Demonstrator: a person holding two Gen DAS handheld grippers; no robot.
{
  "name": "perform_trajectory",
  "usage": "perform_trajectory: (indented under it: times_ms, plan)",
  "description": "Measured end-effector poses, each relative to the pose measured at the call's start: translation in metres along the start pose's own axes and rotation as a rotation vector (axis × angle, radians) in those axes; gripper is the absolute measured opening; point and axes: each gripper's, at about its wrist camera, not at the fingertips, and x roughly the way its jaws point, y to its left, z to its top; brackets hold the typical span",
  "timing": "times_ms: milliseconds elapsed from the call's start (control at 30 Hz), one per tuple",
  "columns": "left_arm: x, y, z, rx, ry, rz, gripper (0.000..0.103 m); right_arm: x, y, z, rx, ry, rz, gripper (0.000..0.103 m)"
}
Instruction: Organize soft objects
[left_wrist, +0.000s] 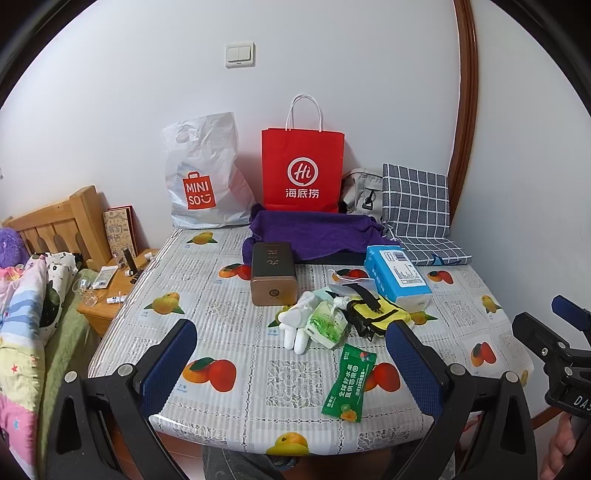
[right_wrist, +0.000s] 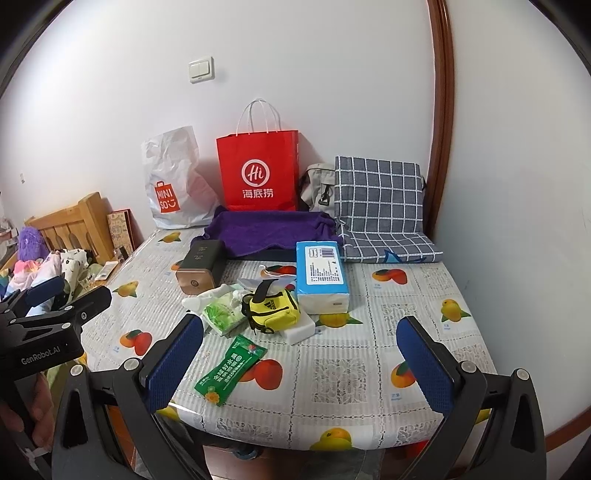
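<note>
Both the left gripper (left_wrist: 291, 363) and right gripper (right_wrist: 301, 363) hover over the worktop's (right_wrist: 388, 354) near edge, fingers spread wide, holding nothing. The yellow pouch (right_wrist: 272, 309) and green packet (right_wrist: 229, 369) cluster mid-worktop; bare cloth lies right.

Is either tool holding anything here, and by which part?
Nothing is held. The left tool and right tool are both open, above the table's near edge.

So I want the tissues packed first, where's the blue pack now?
The blue tissue pack lies mid-table, right of centre in both views, just behind the yellow pouch and in front of the purple towel.
</note>
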Motion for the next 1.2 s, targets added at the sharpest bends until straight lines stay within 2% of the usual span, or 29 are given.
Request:
perform_trajectory:
  times_ms: [1200]
  plan:
    - [-0.0011,0.0004,-0.0015,0.000,-0.004,-0.001,0.103,-0.0044,0.0093,-0.0020,-0.003,-0.012,0.009,0.103]
